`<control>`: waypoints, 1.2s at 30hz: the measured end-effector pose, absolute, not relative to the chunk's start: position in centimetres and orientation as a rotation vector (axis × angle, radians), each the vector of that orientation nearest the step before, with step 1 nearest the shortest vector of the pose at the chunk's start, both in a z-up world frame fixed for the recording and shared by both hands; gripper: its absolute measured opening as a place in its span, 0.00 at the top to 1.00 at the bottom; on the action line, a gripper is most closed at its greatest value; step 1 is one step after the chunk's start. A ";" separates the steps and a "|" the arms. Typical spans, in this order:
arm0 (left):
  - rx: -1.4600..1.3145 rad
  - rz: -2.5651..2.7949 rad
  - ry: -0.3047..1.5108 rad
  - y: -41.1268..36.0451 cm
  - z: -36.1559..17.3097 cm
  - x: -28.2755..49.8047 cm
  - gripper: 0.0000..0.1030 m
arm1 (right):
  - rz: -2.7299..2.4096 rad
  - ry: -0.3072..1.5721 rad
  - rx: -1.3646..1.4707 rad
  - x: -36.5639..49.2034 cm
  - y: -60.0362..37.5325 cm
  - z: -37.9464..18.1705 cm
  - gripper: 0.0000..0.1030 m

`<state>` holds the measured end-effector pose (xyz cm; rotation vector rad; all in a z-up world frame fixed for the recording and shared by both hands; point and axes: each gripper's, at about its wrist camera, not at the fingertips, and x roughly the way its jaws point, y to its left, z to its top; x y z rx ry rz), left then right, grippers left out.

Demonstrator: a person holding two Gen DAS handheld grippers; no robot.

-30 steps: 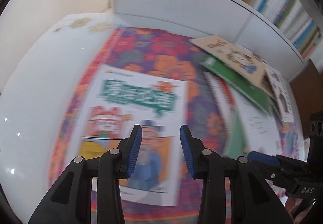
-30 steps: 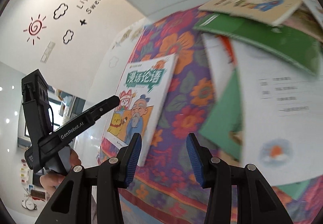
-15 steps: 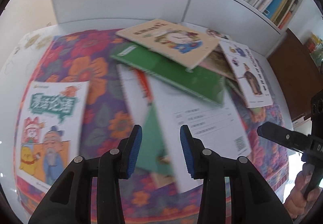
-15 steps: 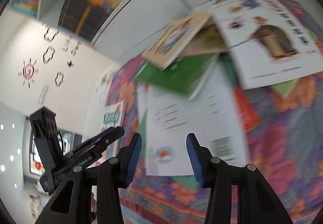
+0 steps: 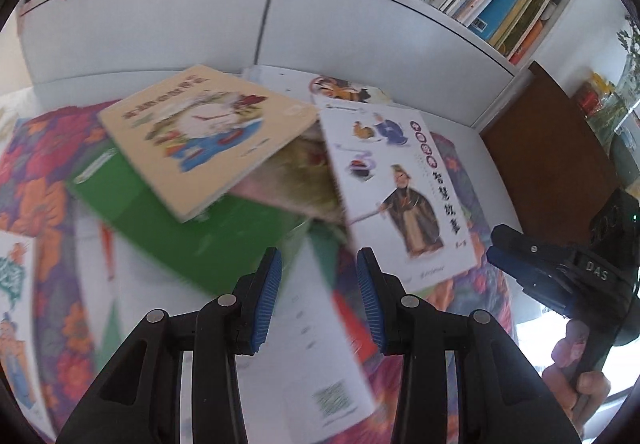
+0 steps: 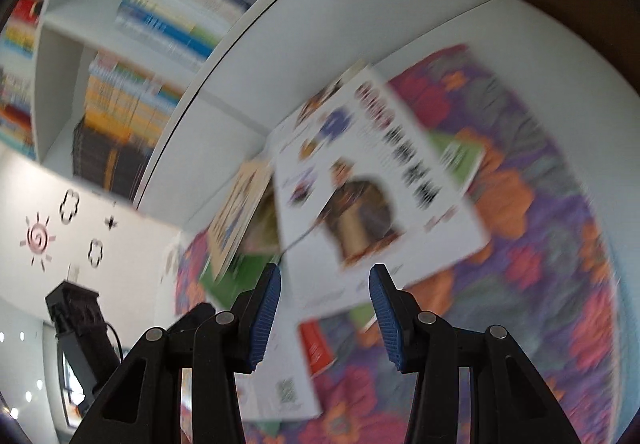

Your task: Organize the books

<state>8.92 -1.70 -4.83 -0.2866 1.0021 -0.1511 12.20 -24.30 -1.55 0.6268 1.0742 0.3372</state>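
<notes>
From the left wrist we see our left gripper (image 5: 318,296) parted, holding nothing, above the loose pile of thin picture books (image 5: 208,172) on the flowered purple cloth (image 5: 36,180). From the right wrist, our right gripper (image 6: 325,314) is parted and empty over the white book with a robed figure (image 6: 372,196).

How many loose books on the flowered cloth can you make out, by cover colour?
Beige book: 1
Green book: 1
White books: 2, the robed-man book and the QR-code book
Total: 4 clear; others lie partly hidden.
</notes>
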 end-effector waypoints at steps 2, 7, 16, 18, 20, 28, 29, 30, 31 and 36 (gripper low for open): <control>-0.285 -0.145 0.998 -2.4 -5.3 9.7 0.65 | 0.277 1.058 0.612 13.2 -25.6 -2.1 0.56; -0.250 -0.129 0.994 -3.8 -6.9 11.2 0.65 | 0.186 1.046 0.563 14.8 -26.8 -3.6 0.56; -0.224 -0.200 1.031 -5.5 -9.1 12.5 0.66 | 0.147 1.065 0.524 16.1 -26.6 -5.6 0.56; -0.225 -0.221 1.037 -5.8 -9.2 12.4 0.66 | 0.155 1.071 0.511 16.2 -26.2 -5.7 0.56; -0.220 -0.228 1.039 -6.1 -9.4 12.3 0.66 | 0.163 1.071 0.502 16.1 -25.8 -5.8 0.56; -0.204 -0.250 1.039 -7.0 -9.6 12.1 0.66 | 0.183 1.090 0.498 16.1 -25.1 -6.0 0.56; -0.200 -0.249 1.038 -7.0 -9.6 12.1 0.66 | 0.186 1.093 0.495 16.1 -25.0 -6.0 0.56; -0.201 -0.250 1.039 -7.0 -9.6 12.0 0.66 | 0.187 1.093 0.491 16.1 -24.9 -6.0 0.56; -0.202 -0.249 1.039 -6.9 -9.6 12.0 0.66 | 0.186 1.093 0.490 16.0 -24.9 -5.9 0.56; -0.182 -0.240 1.039 -7.0 -9.5 12.0 0.66 | 0.195 1.105 0.484 15.9 -24.6 -5.8 0.56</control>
